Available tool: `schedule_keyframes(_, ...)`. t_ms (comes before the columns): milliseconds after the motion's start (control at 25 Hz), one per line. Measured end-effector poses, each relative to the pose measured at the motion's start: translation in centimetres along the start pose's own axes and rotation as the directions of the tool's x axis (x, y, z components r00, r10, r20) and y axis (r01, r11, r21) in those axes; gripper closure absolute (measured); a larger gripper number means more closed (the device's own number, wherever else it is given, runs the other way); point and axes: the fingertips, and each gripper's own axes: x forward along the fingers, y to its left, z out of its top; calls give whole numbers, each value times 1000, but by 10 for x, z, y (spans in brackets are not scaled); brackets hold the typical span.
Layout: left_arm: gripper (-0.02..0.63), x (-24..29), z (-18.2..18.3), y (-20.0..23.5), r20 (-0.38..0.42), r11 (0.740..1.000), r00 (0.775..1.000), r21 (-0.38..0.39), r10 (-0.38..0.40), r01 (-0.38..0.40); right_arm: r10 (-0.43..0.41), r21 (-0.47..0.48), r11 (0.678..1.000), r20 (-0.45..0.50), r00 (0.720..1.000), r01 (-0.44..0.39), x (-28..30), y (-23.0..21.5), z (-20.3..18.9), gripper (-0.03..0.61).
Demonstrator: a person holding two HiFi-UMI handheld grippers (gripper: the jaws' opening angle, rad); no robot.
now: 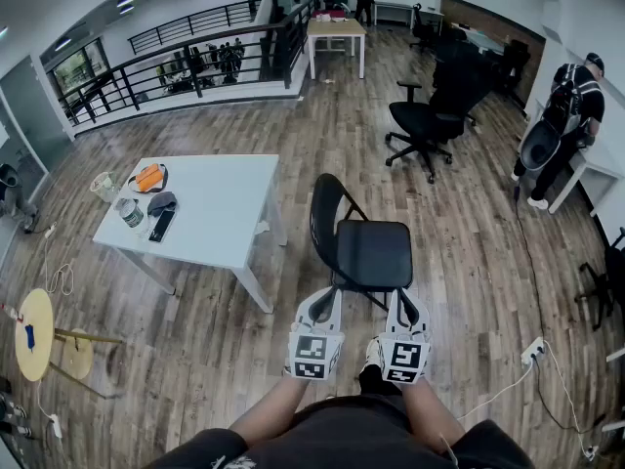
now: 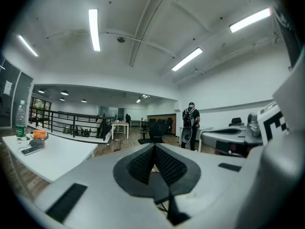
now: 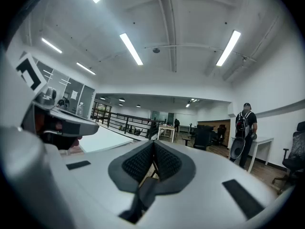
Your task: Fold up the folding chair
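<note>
A black folding chair (image 1: 363, 245) stands unfolded on the wooden floor just ahead of me, its backrest to the left and its seat (image 1: 376, 254) flat. My left gripper (image 1: 328, 296) hovers at the near left corner of the seat, jaws shut with nothing between them. My right gripper (image 1: 404, 301) is beside it at the seat's near right edge, also shut and empty. In the left gripper view the shut pads (image 2: 154, 162) fill the lower middle; in the right gripper view the pads (image 3: 153, 160) meet too. The chair is hidden behind the jaws in both gripper views.
A white table (image 1: 203, 208) with a bottle, a phone and small items stands left of the chair. A black office chair (image 1: 430, 115) is further back. A person (image 1: 566, 125) stands at a desk on the right. A round stool (image 1: 39, 332) sits at far left.
</note>
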Motion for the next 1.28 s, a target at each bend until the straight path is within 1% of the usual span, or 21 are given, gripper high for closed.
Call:
schedule_keyframes(120,609,28,-3,8,-4,1000,1000,-9,19,-19,-7,17,1000,19,1000,7,29,-18,-1,566)
schedule_keyframes(200,609,46,-4,15,-10,1000,1000,-10,27,-27,-7,24,1000,15,1000,7,47,-26,-6,566)
schedule_keyframes(440,609,101,-13,33,-46,998,997,14,58,-58,-5,51,999,-39,999,7,100,-48,-28,566)
schedule_keyframes(560,609,137,-18,39,-74,998,995,8,70,-69,18,80,997,-66,998,-13,133,-66,-40,566)
schedule_keyframes(720,609,186,-23,51,-106,995,990,-23,95,-98,59,87,995,-96,994,-50,181,-84,-55,566)
schedule_keyframes(880,609,246,-25,62,-130,993,986,-30,106,-111,96,100,991,-106,990,-86,235,-103,-65,566)
schedule_keyframes(960,609,274,-26,62,-152,993,983,-40,108,-115,115,107,989,-125,985,-102,257,-116,-74,566)
schedule_keyframes(1080,609,312,-25,63,-169,991,978,-41,120,-128,117,123,988,-172,978,-97,287,-143,-87,566)
schedule_keyframes(1200,609,345,-25,71,-179,988,973,-27,148,-155,114,118,989,-187,976,-93,317,-171,-94,566)
schedule_keyframes(1280,609,362,-32,75,-204,984,964,-27,169,-178,120,106,989,-193,974,-101,333,-187,-102,566)
